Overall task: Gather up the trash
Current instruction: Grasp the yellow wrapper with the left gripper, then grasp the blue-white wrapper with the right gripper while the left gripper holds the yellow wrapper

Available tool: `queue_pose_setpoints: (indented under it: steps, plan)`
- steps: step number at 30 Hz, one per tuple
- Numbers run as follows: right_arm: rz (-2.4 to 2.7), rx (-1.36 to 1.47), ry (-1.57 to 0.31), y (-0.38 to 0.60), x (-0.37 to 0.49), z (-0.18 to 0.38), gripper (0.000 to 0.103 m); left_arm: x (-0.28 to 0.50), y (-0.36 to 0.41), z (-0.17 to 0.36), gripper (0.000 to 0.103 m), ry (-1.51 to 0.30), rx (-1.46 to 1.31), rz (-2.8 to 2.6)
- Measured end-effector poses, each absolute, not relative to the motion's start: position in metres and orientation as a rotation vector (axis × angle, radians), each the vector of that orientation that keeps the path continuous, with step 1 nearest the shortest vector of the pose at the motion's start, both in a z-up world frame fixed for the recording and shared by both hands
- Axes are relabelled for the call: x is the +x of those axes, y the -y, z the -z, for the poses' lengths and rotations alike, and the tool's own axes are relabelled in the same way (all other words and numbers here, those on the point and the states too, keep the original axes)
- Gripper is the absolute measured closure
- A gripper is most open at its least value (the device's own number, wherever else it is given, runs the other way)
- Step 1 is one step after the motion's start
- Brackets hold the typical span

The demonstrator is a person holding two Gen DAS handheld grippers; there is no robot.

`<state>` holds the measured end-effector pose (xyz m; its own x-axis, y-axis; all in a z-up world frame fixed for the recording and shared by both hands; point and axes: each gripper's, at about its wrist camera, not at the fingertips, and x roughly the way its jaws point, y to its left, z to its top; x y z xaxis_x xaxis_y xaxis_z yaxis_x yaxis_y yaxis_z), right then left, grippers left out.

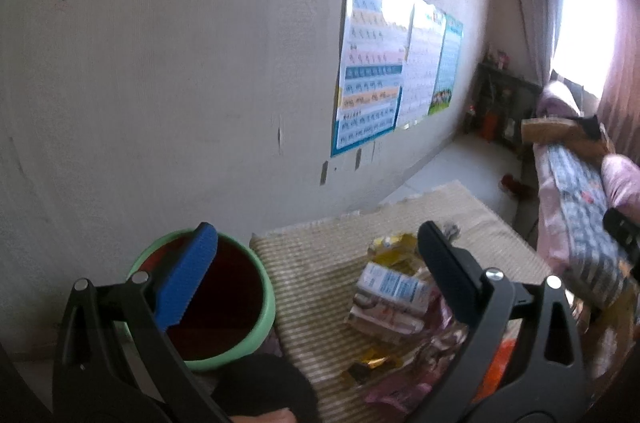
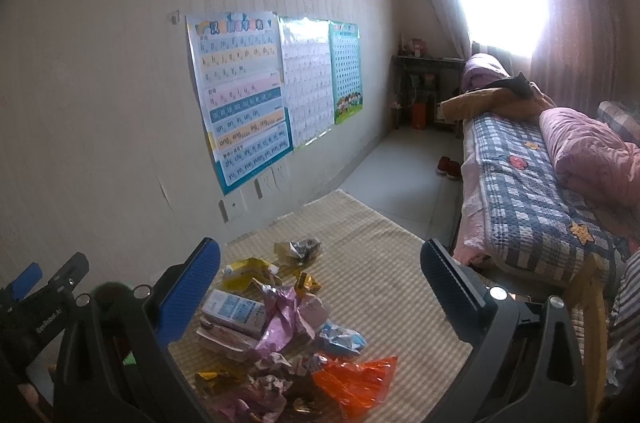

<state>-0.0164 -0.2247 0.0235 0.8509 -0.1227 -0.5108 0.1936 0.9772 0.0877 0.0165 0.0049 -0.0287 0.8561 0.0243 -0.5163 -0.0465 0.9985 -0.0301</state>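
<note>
Both grippers, left (image 1: 318, 255) and right (image 2: 320, 271), gape empty above the trash pile (image 2: 280, 327) on the mat (image 2: 384, 263); left of it stands the bin (image 1: 240, 355). "GenRobot.AI" marks the left gripper; wall posters (image 2: 240, 95) show pinyin.

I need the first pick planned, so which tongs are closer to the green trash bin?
Left. The left tongs hang right at the green trash bin, blue finger over its rim. The right tongs hang over the wrapper pile; the bin is outside that view.
</note>
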Motion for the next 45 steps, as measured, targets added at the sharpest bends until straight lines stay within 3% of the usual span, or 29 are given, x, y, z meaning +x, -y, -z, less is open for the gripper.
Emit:
queue_pose_setpoints:
  steps: [10, 15, 20, 23, 28, 31, 34, 42, 45]
  plan:
    - [0.125, 0.097, -0.724, 0.239, -0.020, 0.045, 0.007, 0.034, 0.012, 0.115, 0.005, -0.823, 0.077, 0.101]
    - [0.120, 0.122, -0.825, 0.248, -0.025, 0.082, 0.007, 0.042, 0.025, 0.158, 0.030, -0.968, 0.108, 0.186]
    - [0.084, 0.174, -0.921, 0.251, -0.019, 0.106, 0.007, 0.052, 0.044, 0.188, 0.043, -1.063, 0.137, 0.244]
    - [0.071, 0.191, -0.967, 0.253, -0.016, 0.117, 0.007, 0.060, 0.052, 0.200, 0.057, -1.102, 0.147, 0.262]
    - [0.069, 0.226, -1.038, 0.258, -0.011, 0.137, 0.007, 0.067, 0.052, 0.212, 0.082, -1.156, 0.117, 0.283]
    - [0.060, 0.255, -1.040, 0.262, -0.007, 0.139, 0.007, 0.066, 0.047, 0.211, 0.088, -1.154, 0.083, 0.281]
    - [0.048, 0.264, -1.019, 0.265, 0.002, 0.136, 0.007, 0.063, 0.040, 0.203, 0.100, -1.131, 0.056, 0.265]
    - [0.029, 0.318, -1.035, 0.279, 0.052, 0.146, 0.007, 0.054, 0.024, 0.176, 0.101, -1.039, 0.043, 0.208]
    - [0.004, 0.358, -1.087, 0.282, 0.068, 0.163, 0.016, 0.052, 0.022, 0.169, 0.101, -1.011, 0.048, 0.203]
